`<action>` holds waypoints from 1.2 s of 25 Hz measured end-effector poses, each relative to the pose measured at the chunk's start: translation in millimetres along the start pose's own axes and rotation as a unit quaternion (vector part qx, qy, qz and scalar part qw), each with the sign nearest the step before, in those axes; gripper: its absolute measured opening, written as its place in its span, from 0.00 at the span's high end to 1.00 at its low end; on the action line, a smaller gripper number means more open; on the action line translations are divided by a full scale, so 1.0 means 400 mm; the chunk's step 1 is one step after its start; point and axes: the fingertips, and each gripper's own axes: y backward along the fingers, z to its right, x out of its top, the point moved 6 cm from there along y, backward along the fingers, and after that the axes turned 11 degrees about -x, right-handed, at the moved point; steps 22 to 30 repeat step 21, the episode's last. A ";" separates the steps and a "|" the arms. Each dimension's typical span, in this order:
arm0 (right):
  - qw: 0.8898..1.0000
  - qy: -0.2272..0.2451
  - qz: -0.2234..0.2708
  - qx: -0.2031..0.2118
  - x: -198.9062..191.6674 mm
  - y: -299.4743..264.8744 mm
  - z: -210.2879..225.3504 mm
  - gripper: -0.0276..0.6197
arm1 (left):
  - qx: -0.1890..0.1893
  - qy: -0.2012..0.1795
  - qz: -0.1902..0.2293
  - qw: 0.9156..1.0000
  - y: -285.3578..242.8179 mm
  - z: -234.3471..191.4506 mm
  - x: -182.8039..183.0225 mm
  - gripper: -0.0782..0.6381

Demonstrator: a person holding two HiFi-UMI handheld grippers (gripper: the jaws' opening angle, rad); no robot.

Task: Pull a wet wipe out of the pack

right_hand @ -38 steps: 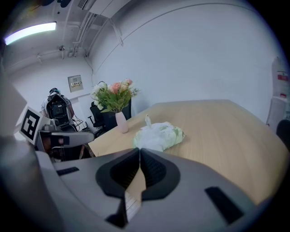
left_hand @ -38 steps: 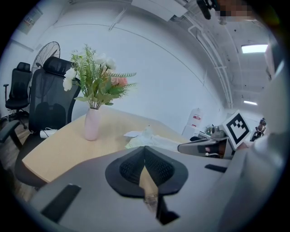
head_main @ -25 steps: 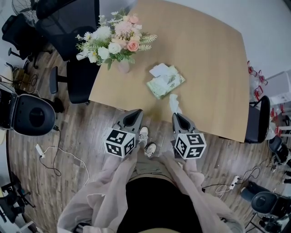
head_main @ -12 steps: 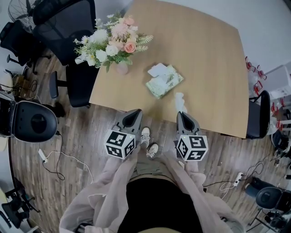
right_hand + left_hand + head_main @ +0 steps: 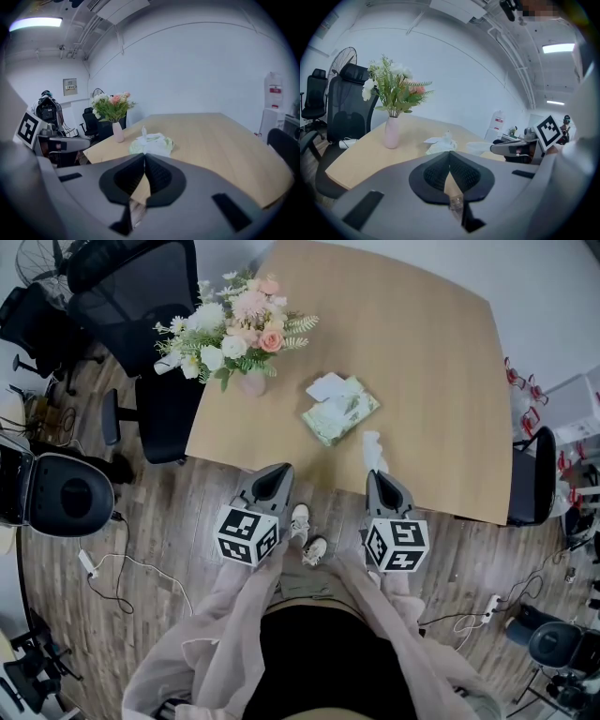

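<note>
The right gripper (image 5: pixel 375 476) is pinched shut on the lower end of a white wet wipe (image 5: pixel 373 448). The wipe stands up crumpled from the gripper's tips, apart from the pack (image 5: pixel 343 411), on the pack's near right. The left gripper (image 5: pixel 278 471) has its jaws pressed together with nothing between them and is held near the pack's near left, off the worktop (image 5: pixel 427 352) edge. The green pack lies flat on the worktop, its white flap (image 5: pixel 326 385) lifted. Beyond the pack's left stands a vase of flowers (image 5: pixel 240 329).
</note>
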 end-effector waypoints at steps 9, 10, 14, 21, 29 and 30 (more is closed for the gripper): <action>1.000 -0.001 0.003 -0.001 0.006 -0.006 0.003 0.94 | 0.004 -0.002 0.002 1.000 0.002 -0.007 0.005 0.88; 1.000 0.000 0.003 0.000 0.007 -0.007 0.001 0.94 | 0.005 -0.002 0.002 1.000 0.002 -0.008 0.006 0.88; 1.000 0.001 0.005 -0.002 0.010 -0.009 0.002 0.94 | 0.006 -0.005 0.006 1.000 0.000 -0.010 0.011 0.88; 1.000 0.004 0.009 -0.002 0.021 -0.014 0.010 0.94 | 0.005 -0.010 0.011 1.000 -0.008 -0.009 0.028 0.88; 1.000 0.004 0.009 -0.002 0.021 -0.014 0.010 0.94 | 0.005 -0.010 0.011 1.000 -0.008 -0.009 0.028 0.88; 1.000 0.004 0.009 -0.002 0.021 -0.014 0.010 0.94 | 0.005 -0.010 0.011 1.000 -0.008 -0.009 0.028 0.88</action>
